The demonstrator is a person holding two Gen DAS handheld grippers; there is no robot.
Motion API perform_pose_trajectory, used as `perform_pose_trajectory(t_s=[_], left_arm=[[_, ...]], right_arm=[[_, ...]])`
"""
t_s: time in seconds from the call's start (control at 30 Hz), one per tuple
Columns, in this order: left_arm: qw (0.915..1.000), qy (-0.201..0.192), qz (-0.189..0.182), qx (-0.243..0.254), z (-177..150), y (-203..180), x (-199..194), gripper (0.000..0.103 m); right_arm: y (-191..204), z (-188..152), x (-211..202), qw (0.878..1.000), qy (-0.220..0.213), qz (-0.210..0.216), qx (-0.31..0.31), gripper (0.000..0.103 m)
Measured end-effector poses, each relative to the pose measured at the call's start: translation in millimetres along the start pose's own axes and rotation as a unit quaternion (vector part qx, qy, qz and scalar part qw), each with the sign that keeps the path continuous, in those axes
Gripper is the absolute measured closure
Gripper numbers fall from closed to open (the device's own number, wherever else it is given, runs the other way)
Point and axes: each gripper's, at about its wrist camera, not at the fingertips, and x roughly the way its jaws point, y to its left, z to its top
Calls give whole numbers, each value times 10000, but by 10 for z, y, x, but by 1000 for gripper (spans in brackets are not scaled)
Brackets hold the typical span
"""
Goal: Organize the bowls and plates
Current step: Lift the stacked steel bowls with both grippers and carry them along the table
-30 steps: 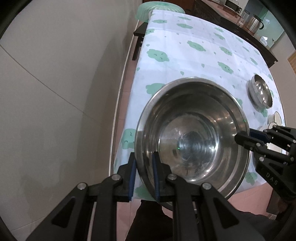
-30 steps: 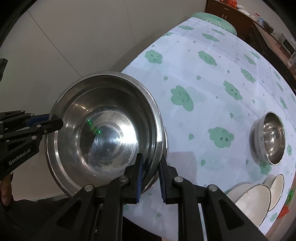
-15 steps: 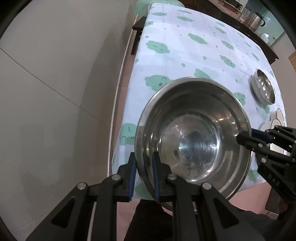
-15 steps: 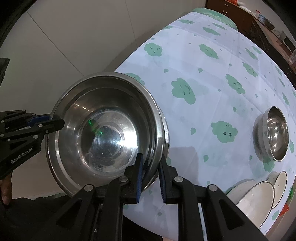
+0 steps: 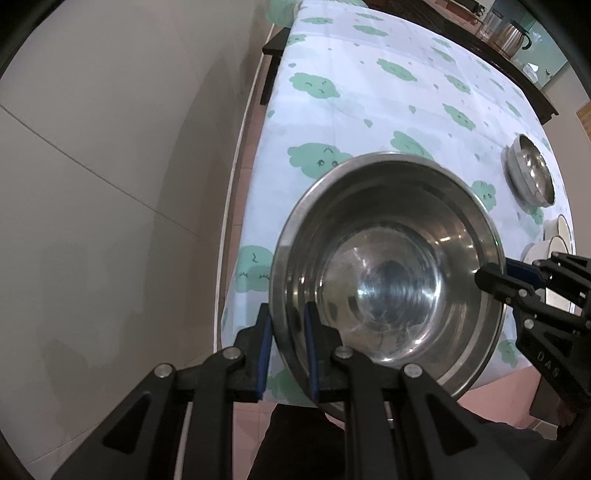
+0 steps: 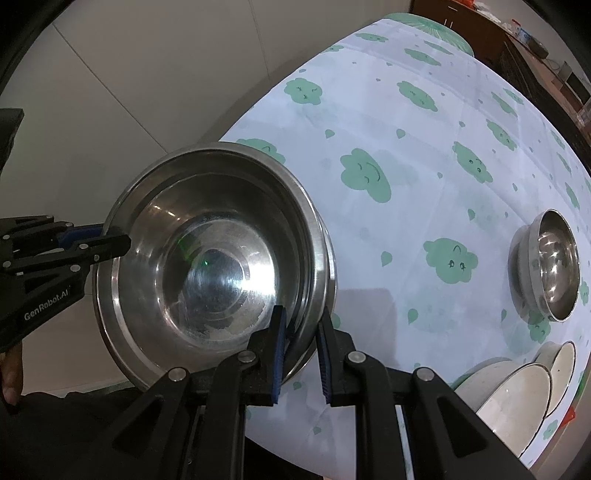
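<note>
A cloud-print tablecloth [image 5: 369, 96] covers the table; a kettle [image 5: 511, 31] stands at one o'clock, a pale wall [image 5: 110, 147] at nine.

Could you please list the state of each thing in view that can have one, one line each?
Large stainless steel bowl: upright, empty, gripped at opposite rims by both grippers; seemingly nested in another.
Left gripper: shut on the rim.
Right gripper: shut on the rim.
Small stainless steel bowl: on the tablecloth, empty.
White plates: overlapping at the table's edge.
</note>
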Motion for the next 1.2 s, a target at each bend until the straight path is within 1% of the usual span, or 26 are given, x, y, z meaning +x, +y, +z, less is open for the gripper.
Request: perform_pose_trajectory(t_s=[0.7, 0.87, 1.2], left_arm=[[9999, 116, -69, -10, 30, -10, 81, 89], [9998, 156, -122, -38, 37, 5, 105, 89], [9997, 166, -172, -52, 25, 15, 134, 89]], right_arm=[[-36, 30, 30, 10000, 25, -68, -30, 85], [14, 32, 31, 9996, 19, -207, -168, 85], [37, 28, 29, 9993, 5, -289, -253, 85]])
